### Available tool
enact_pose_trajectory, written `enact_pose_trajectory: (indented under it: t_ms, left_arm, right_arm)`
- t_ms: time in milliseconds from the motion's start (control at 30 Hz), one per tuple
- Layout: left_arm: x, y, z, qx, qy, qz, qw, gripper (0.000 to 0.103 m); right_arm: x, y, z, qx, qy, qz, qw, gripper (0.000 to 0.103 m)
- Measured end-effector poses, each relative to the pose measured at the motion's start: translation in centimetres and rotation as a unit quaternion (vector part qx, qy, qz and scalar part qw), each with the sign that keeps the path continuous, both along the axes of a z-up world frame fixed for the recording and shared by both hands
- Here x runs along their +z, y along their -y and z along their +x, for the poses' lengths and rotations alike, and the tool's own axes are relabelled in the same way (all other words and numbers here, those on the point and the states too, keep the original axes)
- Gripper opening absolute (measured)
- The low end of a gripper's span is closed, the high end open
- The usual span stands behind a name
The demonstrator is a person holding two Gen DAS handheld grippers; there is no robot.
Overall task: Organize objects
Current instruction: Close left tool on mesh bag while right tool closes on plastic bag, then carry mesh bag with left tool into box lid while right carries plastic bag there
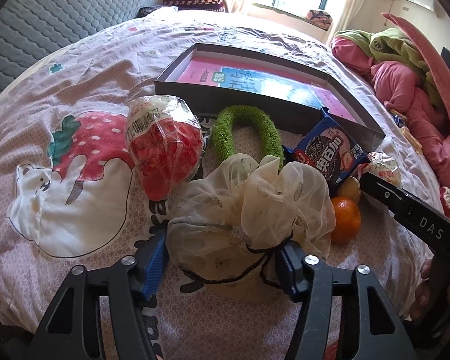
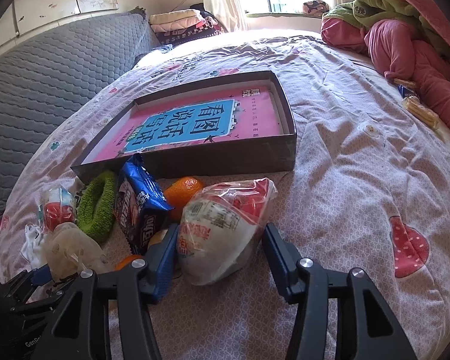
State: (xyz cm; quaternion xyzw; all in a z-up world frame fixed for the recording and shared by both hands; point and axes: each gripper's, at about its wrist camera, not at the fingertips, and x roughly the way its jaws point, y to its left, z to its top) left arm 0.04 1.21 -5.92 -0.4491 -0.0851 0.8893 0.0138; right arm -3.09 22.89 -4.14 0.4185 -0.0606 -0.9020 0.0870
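Note:
On the bedspread, my left gripper (image 1: 222, 261) is shut on a white mesh drawstring bag (image 1: 225, 225), blue pads touching both its sides. My right gripper (image 2: 219, 249) is shut on a clear snack packet (image 2: 222, 228) with red and white print. A second red-and-white packet (image 1: 165, 150), a green fuzzy loop (image 1: 243, 126), a blue biscuit packet (image 1: 327, 153) and an orange (image 1: 345, 219) lie between them. Behind stands a shallow dark box (image 2: 195, 162) with a pink book flat inside. The right gripper's black body (image 1: 405, 210) shows at the left view's right edge.
A heap of pink and green clothes (image 2: 405, 45) lies at the bed's far right, with small wrapped snacks (image 2: 420, 108) beside it. A grey quilted cushion (image 2: 45, 75) runs along the left. Folded blankets (image 2: 180, 24) sit by the window.

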Motion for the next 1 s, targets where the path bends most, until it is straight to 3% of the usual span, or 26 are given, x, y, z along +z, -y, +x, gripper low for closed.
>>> enact_pose_trajectory:
  t_ms: [67,133,300,1000]
  left_arm:
    - [0.3,0.3,0.1,-0.005,-0.003,0.011,0.9999,0.025]
    - [0.5,0.7,0.1,-0.015,0.001,0.036,0.9992,0.018]
    - [1.1,1.0,0.8,-0.033,0.000,0.058,0.9978,0.014]
    - [6.3,-0.4,2.6,-0.050,-0.116,0.028,0.9916,0.013]
  right_arm:
    - [0.1,0.1,0.1,0.002,-0.004,0.010,1.000,0.054]
    - [0.3,0.3,0.4,0.004,-0.011,0.024,1.000,0.054]
    - [0.9,0.3,0.9,0.008,-0.029,0.040,0.999,0.054]
    - [4.2,1.6,2.2,0.014,-0.117,0.071,0.990,0.054]
